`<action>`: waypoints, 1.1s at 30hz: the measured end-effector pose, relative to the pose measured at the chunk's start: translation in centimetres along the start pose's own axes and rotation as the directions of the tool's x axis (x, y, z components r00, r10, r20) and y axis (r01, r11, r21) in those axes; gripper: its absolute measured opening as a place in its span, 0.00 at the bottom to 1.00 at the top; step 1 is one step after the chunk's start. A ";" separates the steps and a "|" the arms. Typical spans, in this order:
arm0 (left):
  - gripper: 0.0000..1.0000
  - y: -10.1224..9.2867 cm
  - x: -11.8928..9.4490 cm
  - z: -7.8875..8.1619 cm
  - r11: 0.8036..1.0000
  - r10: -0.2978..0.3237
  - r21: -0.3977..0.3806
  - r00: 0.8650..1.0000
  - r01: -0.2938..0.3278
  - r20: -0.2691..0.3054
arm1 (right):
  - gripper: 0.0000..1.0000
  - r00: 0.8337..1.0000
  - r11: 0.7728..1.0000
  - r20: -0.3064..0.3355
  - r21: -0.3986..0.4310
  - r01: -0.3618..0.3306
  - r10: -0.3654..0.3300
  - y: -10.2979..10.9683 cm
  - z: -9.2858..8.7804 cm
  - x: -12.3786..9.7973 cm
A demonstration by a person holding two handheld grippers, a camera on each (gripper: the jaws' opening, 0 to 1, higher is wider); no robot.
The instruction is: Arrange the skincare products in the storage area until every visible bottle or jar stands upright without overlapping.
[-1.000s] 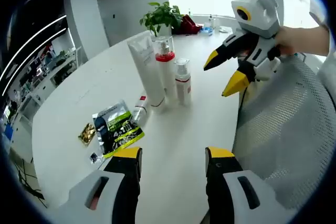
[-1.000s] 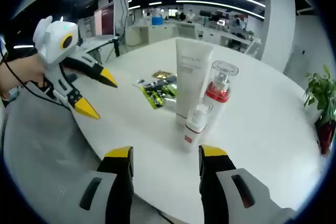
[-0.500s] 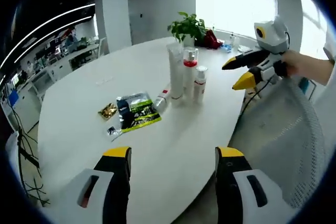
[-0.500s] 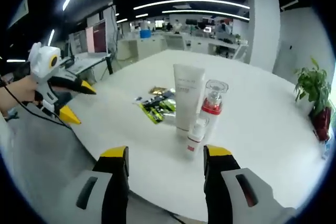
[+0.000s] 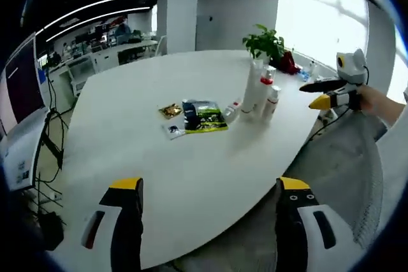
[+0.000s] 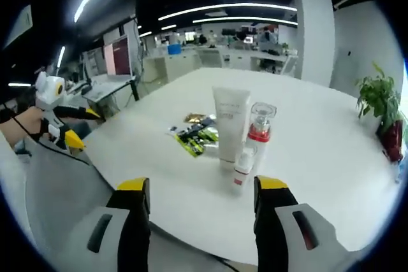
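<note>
Three skincare products stand upright, close together on the white round table [image 5: 127, 125]: a tall white tube [image 6: 231, 122], a clear pump bottle with a red collar [image 6: 260, 128] and a small white bottle [image 6: 242, 167]. The left gripper view has the same tall tube [image 5: 252, 86], pump bottle [image 5: 263, 87] and small bottle [image 5: 272, 101], with a little tube [image 5: 231, 110] lying flat beside them. My left gripper [image 5: 210, 186] is open and empty, well back from the table. My right gripper [image 6: 203, 185] is open too, short of the table edge. Each gripper appears in the other view, right gripper [image 5: 308, 94] and left gripper [image 6: 83, 127], both open.
A green and black packet [image 5: 204, 116], a gold sachet [image 5: 169, 110] and a small sachet [image 5: 172, 131] lie flat left of the bottles. A potted plant [image 5: 264, 39] stands at the table's far edge. A grey mesh chair back [image 5: 344, 170] sits between the grippers and the table.
Both views have drawn back from the table, so the products look smaller and farther. Both grippers stay open and empty. Nothing on the table has moved.
</note>
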State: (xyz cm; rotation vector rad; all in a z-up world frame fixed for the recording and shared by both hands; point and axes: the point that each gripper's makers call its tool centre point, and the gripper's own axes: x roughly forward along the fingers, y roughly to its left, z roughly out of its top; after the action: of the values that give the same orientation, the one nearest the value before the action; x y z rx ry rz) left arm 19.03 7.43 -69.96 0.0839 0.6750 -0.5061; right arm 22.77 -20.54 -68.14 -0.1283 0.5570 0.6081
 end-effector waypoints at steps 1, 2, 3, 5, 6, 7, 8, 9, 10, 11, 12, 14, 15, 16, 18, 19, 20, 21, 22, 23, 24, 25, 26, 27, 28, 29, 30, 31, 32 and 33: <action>0.86 -0.1 -0.1 -0.1 1.000 -0.002 -0.001 1.000 0.002 -0.002 | 0.67 1.000 1.000 -0.001 0.001 -0.003 0.003 0.0 0.0 0.0; 0.88 -0.1 -0.1 -0.2 1.000 0.001 -0.004 1.000 -0.001 -0.009 | 0.68 1.000 1.000 -0.003 0.004 -0.011 0.011 0.1 -0.1 -0.1; 0.90 -0.1 -0.1 -0.3 1.000 0.003 -0.007 1.000 -0.003 -0.015 | 0.70 1.000 1.000 -0.006 0.006 -0.017 0.017 0.3 -0.1 -0.1; 0.94 -0.2 -0.2 -0.6 1.000 0.000 -0.012 0.999 -0.001 -0.032 | 0.74 0.999 0.999 -0.005 0.013 -0.033 0.033 0.7 -0.1 -0.2; 0.98 -0.2 -0.2 -0.6 1.000 -0.001 -0.014 0.999 0.000 -0.037 | 0.76 0.999 0.999 -0.004 0.012 -0.039 0.039 0.9 -0.1 -0.2; 0.99 -0.4 -0.3 -0.7 1.000 -0.003 -0.019 0.999 0.002 -0.049 | 0.78 0.999 0.999 -0.004 0.008 -0.042 0.042 1.1 -0.2 -0.3; 0.99 -0.7 -0.6 -0.7 1.000 -0.005 -0.020 0.998 0.004 -0.064 | 0.79 0.999 0.999 -0.007 0.009 -0.044 0.044 1.2 -0.2 -0.3; 0.99 -0.7 -0.7 -0.8 1.000 0.004 -0.019 0.997 -0.005 -0.071 | 0.82 0.999 0.999 -0.012 0.018 -0.050 0.050 1.3 -0.3 -0.2; 0.99 -0.5 -0.9 -0.8 1.000 0.006 -0.017 0.998 -0.007 -0.069 | 0.85 0.998 0.998 -0.016 0.024 -0.059 0.060 1.4 -0.3 -0.1; 0.99 -0.6 -1.0 -0.8 1.000 0.010 -0.017 0.998 -0.011 -0.068 | 0.88 0.997 0.997 -0.021 0.029 -0.069 0.069 1.6 -0.4 -0.1; 0.99 -0.6 -1.1 -0.9 0.999 0.020 -0.026 0.998 -0.021 -0.067 | 0.90 0.997 0.997 -0.028 0.028 -0.074 0.075 1.7 -0.6 0.0; 0.99 -1.0 -1.1 -1.0 0.998 0.030 -0.045 0.997 -0.034 -0.070 | 0.92 0.995 0.996 -0.040 0.025 -0.088 0.089 2.0 -0.6 0.0; 0.99 -1.1 -1.0 -1.1 0.998 0.035 -0.048 0.997 -0.039 -0.071 | 0.94 0.995 0.995 -0.041 0.025 -0.092 0.093 1.9 -0.6 0.1; 0.99 -1.6 -0.8 -1.1 0.998 0.042 -0.049 0.996 -0.046 -0.072 | 0.95 0.995 0.995 -0.035 0.026 -0.097 0.098 2.0 -0.6 0.0; 0.99 -1.5 -0.6 -1.1 0.997 0.050 -0.055 0.996 -0.054 -0.077 | 0.97 0.995 0.994 -0.016 0.030 -0.101 0.102 1.9 -0.3 -0.2; 0.99 -1.7 -0.4 -0.9 0.996 0.052 -0.062 0.996 -0.057 -0.076 | 0.98 0.995 0.994 -0.010 0.035 -0.099 0.100 1.8 -0.3 -0.2; 0.99 -1.7 -0.3 -0.8 0.996 0.052 -0.064 0.996 -0.057 -0.070 | 0.99 0.995 0.995 -0.005 0.038 -0.096 0.096 1.6 -0.2 -0.2; 0.99 -1.8 -0.1 -0.6 0.996 0.052 -0.066 0.997 -0.056 -0.064 | 0.99 0.996 0.995 -0.002 0.041 -0.094 0.094 1.6 -0.2 -0.2; 0.99 -2.0 0.1 -0.3 0.996 0.053 -0.068 0.997 -0.057 -0.061 | 0.99 0.996 0.995 0.003 0.044 -0.094 0.094 1.5 -0.2 -0.3; 0.98 -2.3 0.3 0.0 0.996 0.054 -0.065 0.997 -0.058 -0.060 | 1.00 0.995 0.994 0.005 0.048 -0.096 0.096 1.6 -0.1 -0.3; 0.98 -2.0 0.4 0.1 0.997 0.054 -0.061 0.997 -0.057 -0.060 | 1.00 0.995 0.994 0.007 0.051 -0.097 0.096 1.6 0.0 -0.3; 0.98 -2.1 0.5 0.3 0.997 0.055 -0.058 0.997 -0.058 -0.059 | 1.00 0.995 0.994 0.008 0.055 -0.098 0.097 1.6 -0.1 -0.4; 0.98 -2.6 0.6 0.6 0.997 0.053 -0.054 0.997 -0.056 -0.053 | 1.00 0.995 0.993 0.008 0.057 -0.103 0.103 1.6 -0.2 -0.4; 0.98 -2.8 0.7 0.8 0.997 0.050 -0.053 0.998 -0.052 -0.048 | 1.00 0.994 0.992 0.008 0.061 -0.112 0.112 1.8 -0.2 -0.4; 0.98 -3.4 0.8 1.1 0.998 0.044 -0.050 0.998 -0.046 -0.046 | 0.99 0.993 0.991 0.007 0.062 -0.118 0.118 1.9 -0.2 -0.3; 0.98 -3.6 1.0 1.1 0.998 0.042 -0.045 0.998 -0.044 -0.050 | 0.99 0.992 0.990 0.006 0.064 -0.123 0.123 1.9 -0.2 -0.3; 0.98 -3.9 1.1 1.1 0.998 0.040 -0.037 0.998 -0.042 -0.055 | 0.99 0.992 0.990 0.006 0.064 -0.127 0.127 2.0 -0.2 -0.3; 0.98 -4.1 1.2 1.1 0.999 0.038 -0.029 0.997 -0.040 -0.060 | 0.99 0.991 0.989 0.005 0.062 -0.132 0.132 2.2 -0.3 -0.3; 0.97 -4.4 1.4 1.1 0.999 0.034 -0.020 0.997 -0.035 -0.067 | 0.99 0.991 0.989 0.004 0.061 -0.134 0.134 2.2 -0.3 -0.4; 0.97 -4.5 1.5 1.1 0.999 0.032 -0.018 0.997 -0.034 -0.068 | 0.99 0.991 0.989 0.004 0.061 -0.134 0.134 2.3 -0.3 -0.3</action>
State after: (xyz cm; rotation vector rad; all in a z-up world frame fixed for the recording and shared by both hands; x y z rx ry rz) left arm 18.53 2.57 -69.63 0.0944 0.7440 -0.4664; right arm 21.09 -18.95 -68.11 -0.0337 0.5872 0.7213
